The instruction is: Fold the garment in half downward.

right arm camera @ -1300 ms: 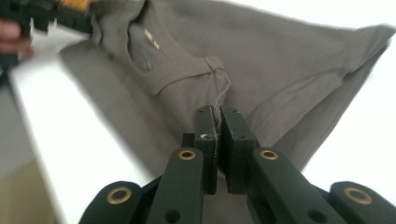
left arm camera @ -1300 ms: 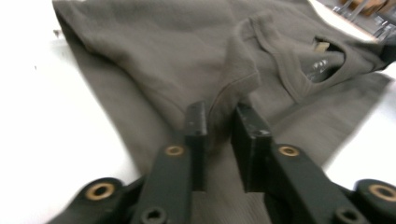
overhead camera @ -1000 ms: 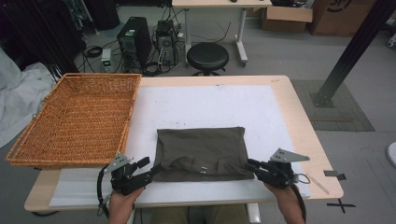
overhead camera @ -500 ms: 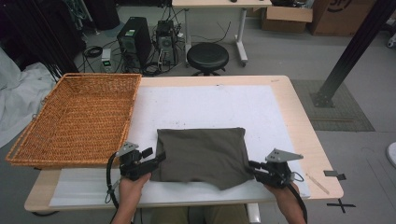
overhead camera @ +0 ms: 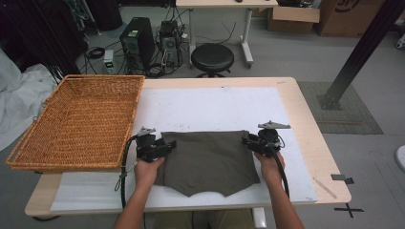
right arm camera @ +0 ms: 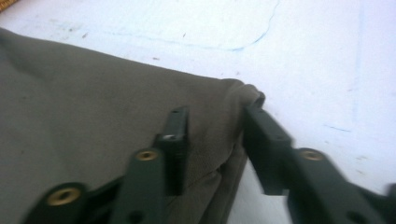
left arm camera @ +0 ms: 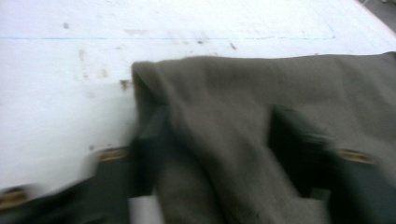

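Left gripper [overhead camera: 168, 144] has been closing its jaws on the left top corner of the olive-grey cloth [overhead camera: 207, 160], fabric bunched between them. Cloth lies flat, folded, on the white mat [overhead camera: 210, 107], lower edge notched. Right gripper [overhead camera: 248, 140] has been closing, pinching the right corner

Bright even light, blurred close-ups

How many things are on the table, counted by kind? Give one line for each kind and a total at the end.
Olive cloth: 1
Wicker basket: 1
White mat: 1
Hand-held grippers: 2, the left gripper and the right gripper, each at a far corner of the cloth
Total: 5
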The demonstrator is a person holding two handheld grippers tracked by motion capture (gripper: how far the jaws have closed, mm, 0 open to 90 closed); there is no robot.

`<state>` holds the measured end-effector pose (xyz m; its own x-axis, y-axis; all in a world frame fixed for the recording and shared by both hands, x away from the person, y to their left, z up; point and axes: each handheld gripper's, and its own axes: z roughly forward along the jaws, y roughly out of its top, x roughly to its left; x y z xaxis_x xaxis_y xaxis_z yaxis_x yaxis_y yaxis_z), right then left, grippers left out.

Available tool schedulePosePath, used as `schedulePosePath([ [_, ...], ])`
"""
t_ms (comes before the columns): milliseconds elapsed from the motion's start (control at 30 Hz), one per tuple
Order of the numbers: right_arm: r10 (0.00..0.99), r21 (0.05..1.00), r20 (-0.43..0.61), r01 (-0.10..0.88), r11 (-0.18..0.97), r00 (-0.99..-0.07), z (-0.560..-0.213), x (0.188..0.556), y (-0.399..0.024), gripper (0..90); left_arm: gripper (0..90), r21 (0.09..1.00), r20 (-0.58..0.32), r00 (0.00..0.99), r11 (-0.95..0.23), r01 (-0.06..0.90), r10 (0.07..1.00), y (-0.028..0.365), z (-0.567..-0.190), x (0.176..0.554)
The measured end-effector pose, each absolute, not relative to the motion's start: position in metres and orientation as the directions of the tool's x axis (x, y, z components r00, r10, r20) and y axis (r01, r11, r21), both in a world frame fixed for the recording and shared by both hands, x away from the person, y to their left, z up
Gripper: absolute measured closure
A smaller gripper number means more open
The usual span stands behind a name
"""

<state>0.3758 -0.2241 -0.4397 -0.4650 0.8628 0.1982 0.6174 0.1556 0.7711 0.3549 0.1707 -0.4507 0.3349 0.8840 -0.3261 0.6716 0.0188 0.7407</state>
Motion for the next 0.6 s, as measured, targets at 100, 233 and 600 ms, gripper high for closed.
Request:
schedulePosePath([
  [100,0.856,0.778,0.23,0.616,0.124,-0.462,-0.441,0.376,-0.223,84.7,84.5,0.745,-0.354,0.34,0.042,0.666,0.871,0.175,-0.45,0.358],
  [233,0.869,0.802,0.239,0.593,0.074,-0.432,-0.439,0.384,-0.224,85.0,86.6,0.786,-0.335,0.371,0.039,0.618,0.866,0.174,-0.441,0.365],
  [600,0.893,0.808,0.268,0.589,-0.005,-0.36,-0.441,0.395,-0.228,65.1,54.0,0.756,-0.338,0.285,0.079,0.649,0.897,0.18,-0.447,0.378],
])
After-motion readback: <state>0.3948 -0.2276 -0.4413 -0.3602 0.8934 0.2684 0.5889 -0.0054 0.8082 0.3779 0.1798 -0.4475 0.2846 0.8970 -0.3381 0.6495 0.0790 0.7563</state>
